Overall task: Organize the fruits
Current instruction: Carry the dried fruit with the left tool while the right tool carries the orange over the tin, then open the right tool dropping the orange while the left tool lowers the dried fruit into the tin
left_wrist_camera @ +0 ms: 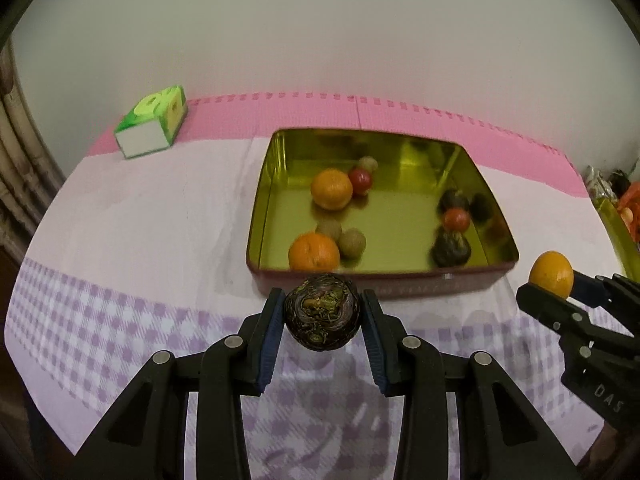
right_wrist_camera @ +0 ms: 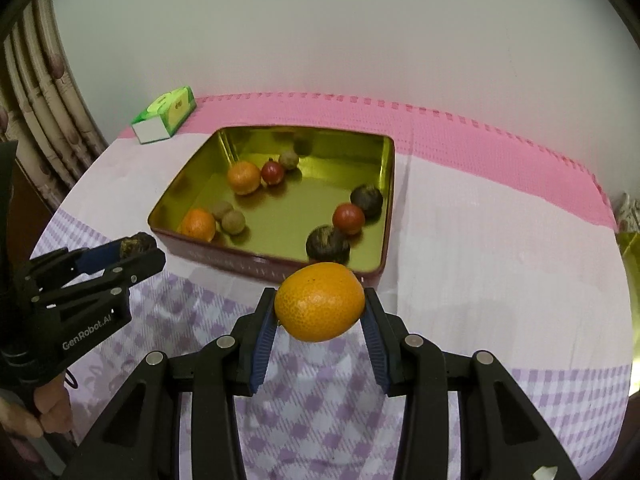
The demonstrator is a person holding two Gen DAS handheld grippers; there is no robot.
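My left gripper (left_wrist_camera: 322,312) is shut on a dark purple fruit (left_wrist_camera: 322,311) and holds it above the cloth, just in front of the gold tin tray (left_wrist_camera: 384,276). My right gripper (right_wrist_camera: 320,304) is shut on an orange (right_wrist_camera: 320,301), also just in front of the tray (right_wrist_camera: 280,270). The tray holds two oranges (left_wrist_camera: 332,189) (left_wrist_camera: 314,252), two small red fruits (left_wrist_camera: 456,219), several brown round fruits (left_wrist_camera: 352,243) and two dark fruits (left_wrist_camera: 451,249). The right gripper (left_wrist_camera: 560,292) shows in the left wrist view, the left gripper (right_wrist_camera: 136,250) in the right wrist view.
A green and white box (left_wrist_camera: 154,128) lies at the back left on the pink mat (left_wrist_camera: 400,116). A checked cloth (left_wrist_camera: 120,300) covers the table. A second gold container (left_wrist_camera: 624,236) with items sits at the far right edge. A curtain (right_wrist_camera: 48,92) hangs at left.
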